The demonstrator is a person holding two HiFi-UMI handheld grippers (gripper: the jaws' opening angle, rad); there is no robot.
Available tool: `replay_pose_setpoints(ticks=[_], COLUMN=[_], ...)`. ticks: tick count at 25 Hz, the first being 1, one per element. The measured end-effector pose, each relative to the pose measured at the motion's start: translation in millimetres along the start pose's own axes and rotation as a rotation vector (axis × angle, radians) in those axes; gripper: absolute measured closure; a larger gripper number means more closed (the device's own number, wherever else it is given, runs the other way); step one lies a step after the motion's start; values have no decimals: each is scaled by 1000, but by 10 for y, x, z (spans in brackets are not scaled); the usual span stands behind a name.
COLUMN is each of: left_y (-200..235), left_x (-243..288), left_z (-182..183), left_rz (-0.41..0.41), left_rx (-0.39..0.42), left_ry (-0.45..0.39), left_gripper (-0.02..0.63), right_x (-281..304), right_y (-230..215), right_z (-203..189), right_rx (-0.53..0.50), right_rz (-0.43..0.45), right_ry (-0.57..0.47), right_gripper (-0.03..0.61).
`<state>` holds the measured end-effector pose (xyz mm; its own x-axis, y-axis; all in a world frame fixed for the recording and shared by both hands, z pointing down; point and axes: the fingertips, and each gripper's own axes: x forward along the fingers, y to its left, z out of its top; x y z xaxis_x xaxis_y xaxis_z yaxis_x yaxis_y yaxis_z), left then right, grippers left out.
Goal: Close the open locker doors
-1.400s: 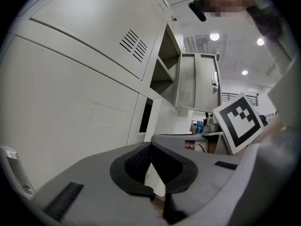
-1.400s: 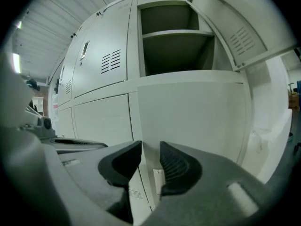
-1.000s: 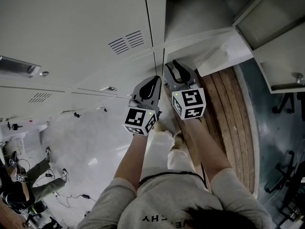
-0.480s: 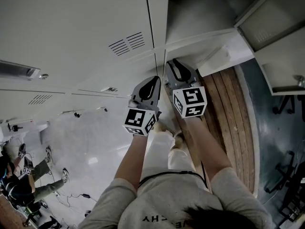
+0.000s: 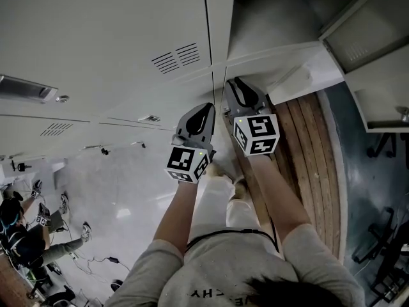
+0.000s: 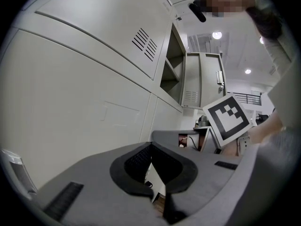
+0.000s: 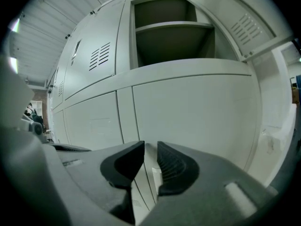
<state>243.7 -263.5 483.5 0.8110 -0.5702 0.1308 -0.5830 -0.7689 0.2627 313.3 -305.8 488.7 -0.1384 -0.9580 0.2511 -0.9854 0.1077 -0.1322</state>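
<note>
Pale grey lockers fill the views. One compartment (image 5: 275,11) stands open, and its door (image 5: 358,37) is swung out to the right. In the right gripper view that compartment (image 7: 171,36) and its door (image 7: 235,22) lie above the jaws. My right gripper (image 5: 233,83) points at the closed lower door (image 7: 197,117) beneath it. Its jaws (image 7: 150,145) stand a narrow gap apart, with only the locker seam showing between them. My left gripper (image 5: 206,105) sits beside it with its jaws (image 6: 151,145) shut and empty, facing closed doors (image 6: 84,93).
A second open door (image 5: 383,101) juts out at the far right. A wooden strip (image 5: 307,165) runs along the floor under the lockers. A seated person (image 5: 25,242) and cables lie on the white floor at the lower left. Dark chair frames (image 5: 383,242) stand at the lower right.
My right gripper has edged slightly right and toward the lockers. The left gripper has hardly moved. The person at the lower left has shifted.
</note>
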Motion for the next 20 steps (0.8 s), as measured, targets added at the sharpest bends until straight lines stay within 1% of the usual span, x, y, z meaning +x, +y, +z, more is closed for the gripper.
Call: replay_pose_setpoints(ticks=[3, 16, 20], left_y=[12, -6, -80], left_x=[-7, 4, 52], left_z=[2, 56, 83], left_rz=[7, 33, 24], left_rx=[1, 4, 3], left_ry=[0, -1, 0], left_gripper=[615, 615, 615], right_x=[5, -21, -70], right_y=[-22, -30, -81], right_z=[0, 30, 78], right_rx=[6, 19, 33], right_rz=[-3, 27, 30], right_ry=[-4, 3, -4], right_gripper=[514, 514, 514])
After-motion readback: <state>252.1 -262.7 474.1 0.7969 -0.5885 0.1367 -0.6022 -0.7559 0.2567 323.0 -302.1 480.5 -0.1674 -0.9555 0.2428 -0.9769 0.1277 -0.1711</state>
